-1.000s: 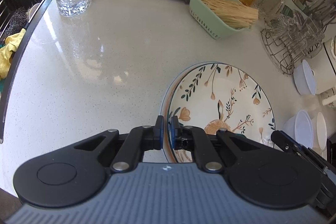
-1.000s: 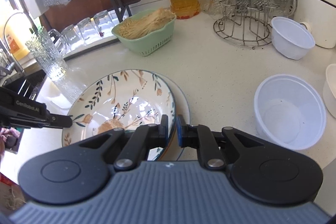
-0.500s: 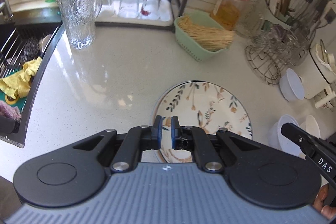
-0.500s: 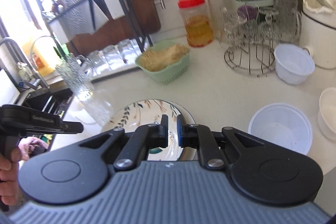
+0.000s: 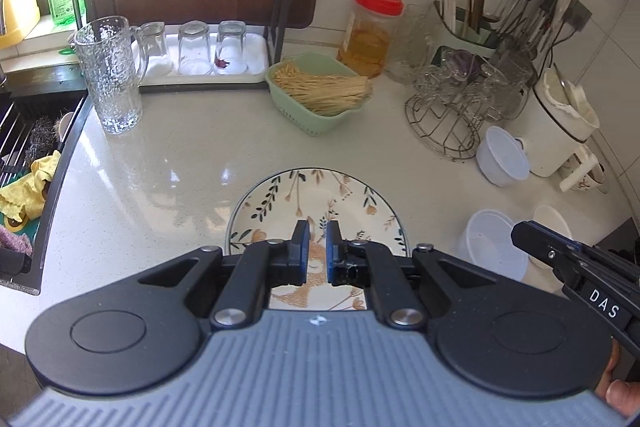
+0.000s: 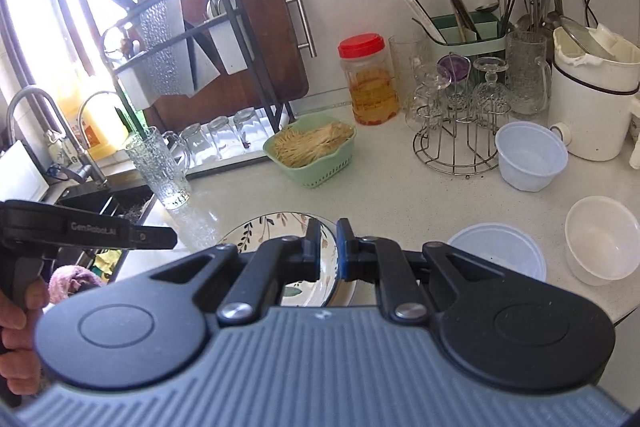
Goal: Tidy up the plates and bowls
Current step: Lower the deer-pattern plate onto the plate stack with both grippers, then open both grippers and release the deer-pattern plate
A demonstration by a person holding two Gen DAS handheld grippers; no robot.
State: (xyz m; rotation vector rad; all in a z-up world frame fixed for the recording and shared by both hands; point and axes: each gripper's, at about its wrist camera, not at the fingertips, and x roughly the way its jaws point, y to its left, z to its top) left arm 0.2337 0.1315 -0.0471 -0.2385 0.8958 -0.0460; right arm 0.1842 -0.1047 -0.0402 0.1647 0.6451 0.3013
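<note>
The left gripper (image 5: 317,247) has its jaws nearly together with a narrow gap, holding nothing; they hang above the flowered plate (image 5: 320,199), which lies flat on the worktop (image 5: 180,155) at lower centre of the left view. The right gripper (image 6: 328,247) shows the same narrow gap, empty, over the right rim of that plate (image 6: 276,223); in this view a second plate rim peeks out beneath it.

To the right of the plate sit a clear plastic bowl (image 6: 496,251), a white bowl (image 6: 600,239) at the right edge, and a bluish-white bowl (image 6: 530,155) further up, by the wire glass rack (image 6: 456,143). A green basket (image 5: 316,95) of thin sticks stands in the upper centre, and a glass jug (image 5: 110,75) at upper left beside the sink (image 5: 24,163).
</note>
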